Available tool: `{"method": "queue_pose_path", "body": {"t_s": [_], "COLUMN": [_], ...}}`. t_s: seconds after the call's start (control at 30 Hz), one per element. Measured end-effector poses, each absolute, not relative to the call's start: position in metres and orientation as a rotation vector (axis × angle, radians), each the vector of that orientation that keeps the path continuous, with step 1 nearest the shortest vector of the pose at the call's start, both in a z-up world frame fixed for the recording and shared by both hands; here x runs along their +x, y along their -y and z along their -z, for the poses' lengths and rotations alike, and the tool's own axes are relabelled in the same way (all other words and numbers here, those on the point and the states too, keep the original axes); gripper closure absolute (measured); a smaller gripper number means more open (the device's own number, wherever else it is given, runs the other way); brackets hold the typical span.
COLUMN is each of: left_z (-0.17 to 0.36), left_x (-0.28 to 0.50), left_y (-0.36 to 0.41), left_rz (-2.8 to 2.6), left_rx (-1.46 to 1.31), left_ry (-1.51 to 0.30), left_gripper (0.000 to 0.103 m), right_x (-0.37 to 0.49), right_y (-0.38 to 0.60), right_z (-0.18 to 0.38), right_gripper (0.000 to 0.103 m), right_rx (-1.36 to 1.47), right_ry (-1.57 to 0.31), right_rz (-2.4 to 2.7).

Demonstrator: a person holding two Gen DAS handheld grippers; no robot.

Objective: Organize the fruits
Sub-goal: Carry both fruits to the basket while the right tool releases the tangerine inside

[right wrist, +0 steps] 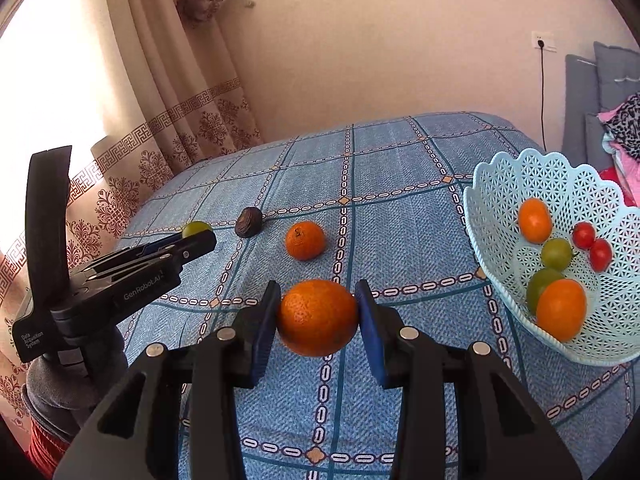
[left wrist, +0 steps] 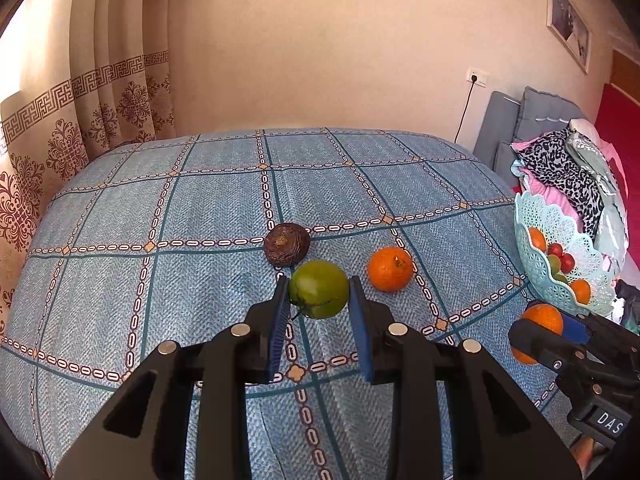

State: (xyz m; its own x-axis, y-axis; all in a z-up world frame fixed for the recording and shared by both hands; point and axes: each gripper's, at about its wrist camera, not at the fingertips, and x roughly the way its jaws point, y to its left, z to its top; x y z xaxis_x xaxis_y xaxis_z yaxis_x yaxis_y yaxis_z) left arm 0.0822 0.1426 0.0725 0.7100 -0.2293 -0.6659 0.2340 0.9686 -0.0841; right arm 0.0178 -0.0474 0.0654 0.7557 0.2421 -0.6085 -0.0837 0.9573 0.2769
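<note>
Left wrist cam: our left gripper (left wrist: 319, 294) has a green fruit (left wrist: 319, 289) between its blue pads, both pads against its sides, so we read it as pinching the fruit. We can't tell from here whether the fruit is lifted or resting on the blue checked cloth (left wrist: 200, 208). Just ahead of the fingertips, slightly left, sits a dark wrinkled fruit (left wrist: 286, 244), close to the green one; touching or not, unclear. Ahead-right of the fingers is a loose orange (left wrist: 390, 269) on the cloth.

Right wrist cam: our right gripper (right wrist: 318, 314) pinches a large orange (right wrist: 318, 317), pads pressed on both flanks. It looks clear of the cloth, though we can't confirm. Further ahead lies the same loose orange (right wrist: 305, 240), and ahead-left the dark fruit (right wrist: 248, 222).

View differences:
- Only the right cam shows the light blue lattice basket (right wrist: 520, 176) interior well: to the right of that gripper, holding two oranges, two green fruits, two small red ones. The left cam catches it only at far right edge, partly cut off (left wrist: 524, 216).
- Right cam sees the left gripper (right wrist: 199, 238) side-on, green fruit (right wrist: 195, 228) mostly hidden behind its fingers.
- Left cam sees the right gripper (left wrist: 548, 334) at lower right with its orange (left wrist: 540, 320) partly covered.
- A gloved hand (right wrist: 68, 392) under the left gripper shows only in the right cam.
</note>
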Motion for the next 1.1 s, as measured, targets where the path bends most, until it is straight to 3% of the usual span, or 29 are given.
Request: {"method": "queue_pose_path", "body": {"t_s": [1.1], "left_z": [-0.09], "left_x": [0.061], "left_y": [-0.097], "left_rz": [0.317], "left_rx": [0.082], "left_ry": [-0.701], "left_gripper": [0.073], "right_x": [-0.03], "right_y": [0.181], "right_z": [-0.078], "right_gripper": [0.064], "right_rx": [0.366], "right_ry": [-0.565], "right_rz": [0.167]}}
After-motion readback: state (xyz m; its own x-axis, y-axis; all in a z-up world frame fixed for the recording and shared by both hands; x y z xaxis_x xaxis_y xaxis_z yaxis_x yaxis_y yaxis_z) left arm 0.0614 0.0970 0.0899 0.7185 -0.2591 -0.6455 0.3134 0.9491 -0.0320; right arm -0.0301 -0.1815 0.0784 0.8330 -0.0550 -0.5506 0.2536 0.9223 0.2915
